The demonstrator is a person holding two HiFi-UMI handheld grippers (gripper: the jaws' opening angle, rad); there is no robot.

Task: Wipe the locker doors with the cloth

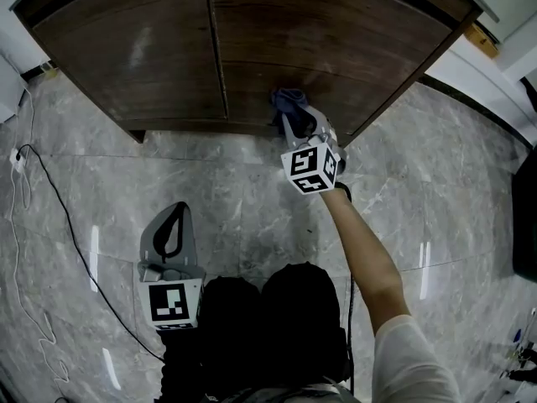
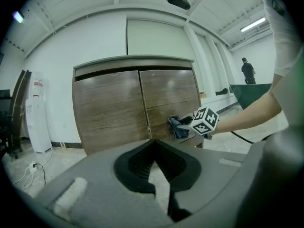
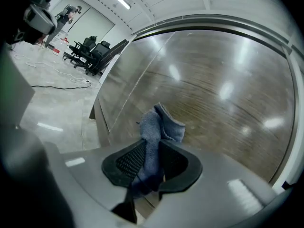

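The locker has two dark brown wooden doors, the left door (image 1: 143,49) and the right door (image 1: 352,32), which meet at a centre seam. My right gripper (image 1: 295,120) is shut on a blue cloth (image 1: 289,102) and holds it against the lower part of the right door, right of the seam. In the right gripper view the cloth (image 3: 161,125) bunches up out of the gripper (image 3: 151,151) onto the shiny door (image 3: 218,94). My left gripper (image 1: 179,212) hangs low over the floor, shut and empty, well back from the locker. The left gripper view shows both doors (image 2: 114,108) and the cloth (image 2: 178,126).
Grey marble floor (image 1: 252,191) lies in front of the locker. A black cable (image 1: 59,208) and thin white cables run along the left. A white water dispenser (image 2: 38,113) stands left of the locker. Office chairs (image 3: 90,49) and a person (image 2: 247,70) are far off.
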